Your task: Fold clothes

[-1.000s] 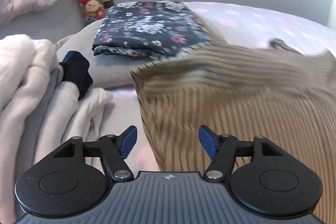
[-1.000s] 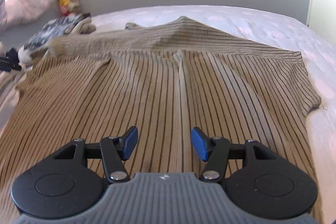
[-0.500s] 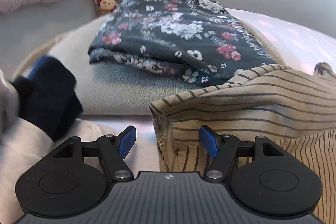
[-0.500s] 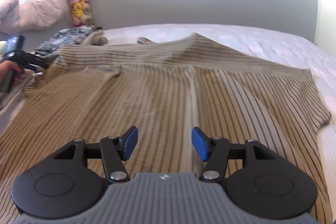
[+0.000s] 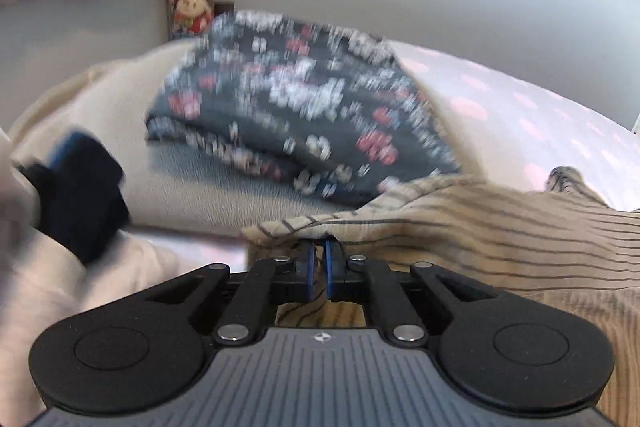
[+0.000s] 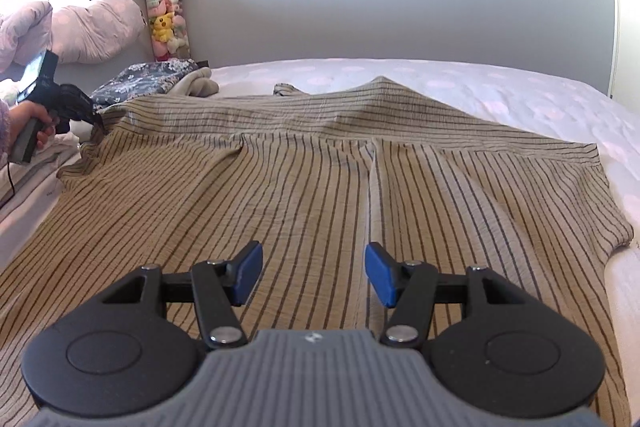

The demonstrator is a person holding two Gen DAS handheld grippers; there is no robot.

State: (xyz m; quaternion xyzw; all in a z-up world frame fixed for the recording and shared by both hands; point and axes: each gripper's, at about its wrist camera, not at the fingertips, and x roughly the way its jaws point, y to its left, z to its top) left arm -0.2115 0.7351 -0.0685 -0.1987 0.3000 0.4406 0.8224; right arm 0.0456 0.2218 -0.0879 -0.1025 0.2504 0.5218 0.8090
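Tan striped garment spread on the bed

We see the tan, dark-pinstriped, crinkled cotton garment [image 6: 304, 187] lying mostly flat across the white pink-dotted bed [image 6: 520, 95], a pale centre seam running lengthwise, its far left corner [image 5: 304, 227] lifted and bunched.

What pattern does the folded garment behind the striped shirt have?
White and red flowers on dark navy folded garment; left wrist view, though blurred.

Left gripper [image 5: 319, 269] has clamped (tightly) the striped shirt [image 5: 500, 239].
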